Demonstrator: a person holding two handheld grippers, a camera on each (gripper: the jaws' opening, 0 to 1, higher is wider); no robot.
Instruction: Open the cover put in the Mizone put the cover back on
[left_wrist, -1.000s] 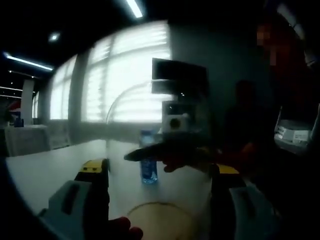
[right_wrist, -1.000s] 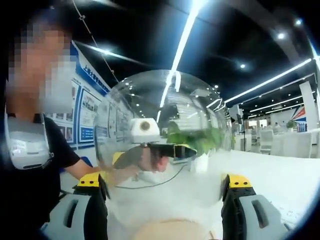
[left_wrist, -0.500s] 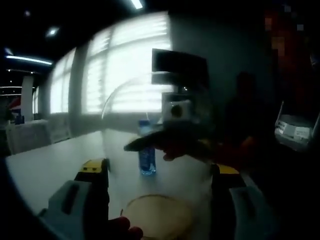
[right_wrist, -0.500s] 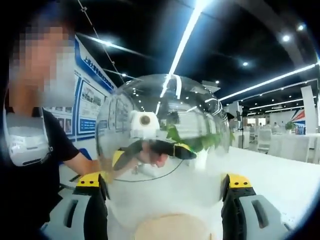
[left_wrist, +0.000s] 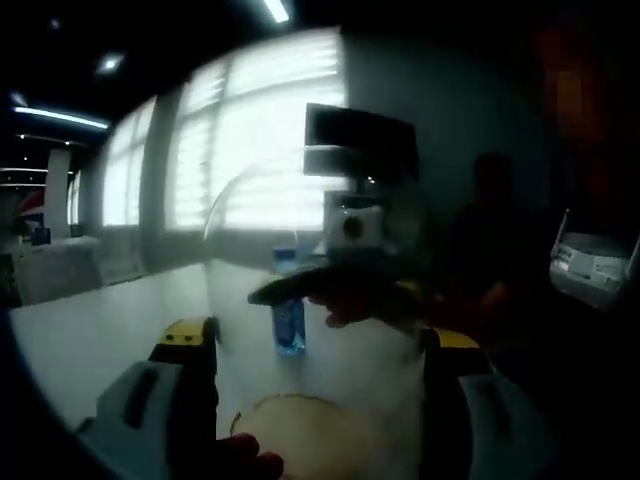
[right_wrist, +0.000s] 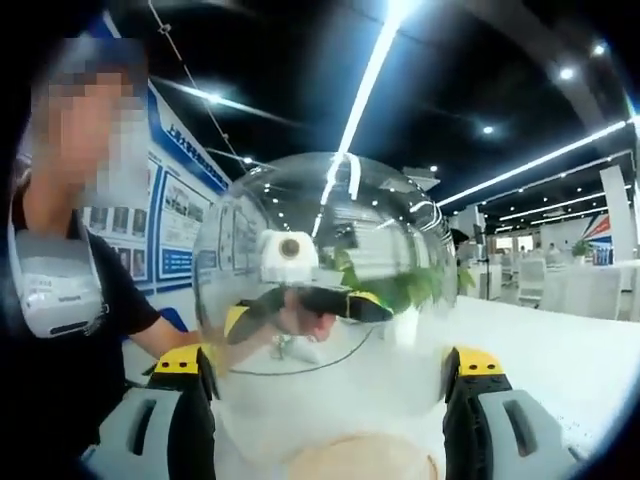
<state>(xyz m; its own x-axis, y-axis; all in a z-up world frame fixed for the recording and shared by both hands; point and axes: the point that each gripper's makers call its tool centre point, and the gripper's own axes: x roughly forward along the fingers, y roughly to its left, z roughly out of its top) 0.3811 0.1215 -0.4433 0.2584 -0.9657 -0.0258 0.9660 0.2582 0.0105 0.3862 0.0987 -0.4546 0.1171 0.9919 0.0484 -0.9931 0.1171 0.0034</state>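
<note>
Left gripper view: left gripper (left_wrist: 318, 335) with jaws spread wide, yellow-tipped, one on each side of a clear dome cover (left_wrist: 300, 230), seemingly pressed to its walls and holding it. Seen through the glass, the right gripper (right_wrist: 328, 360) coming in from the far side, dark and backlit. Behind it, the blue Mizone bottle (left_wrist: 289, 322) standing upright on the pale counter (left_wrist: 90, 340), well beyond the cover and outside it. At the near bottom, a round wooden disc (left_wrist: 310, 440) under the dome; whether touching the cover's rim, cannot tell. Bright shuttered windows (left_wrist: 250, 140) at the far end, everything to the right in deep shadow.

Right gripper view: same cover from the opposite side, well lit, sitting between the right gripper's wide-set jaws and apparently clamped by them. Left gripper visible through the glass, pointing this way. Wooden disc again at the near bottom edge. No bottle here. Instead, a person (right_wrist: 70, 300) at the left in a dark shirt, posters on the wall (right_wrist: 175, 235) behind, green plant leaves (right_wrist: 405, 285) distorted through the dome, and long ceiling lights (right_wrist: 370, 80) running overhead.
</note>
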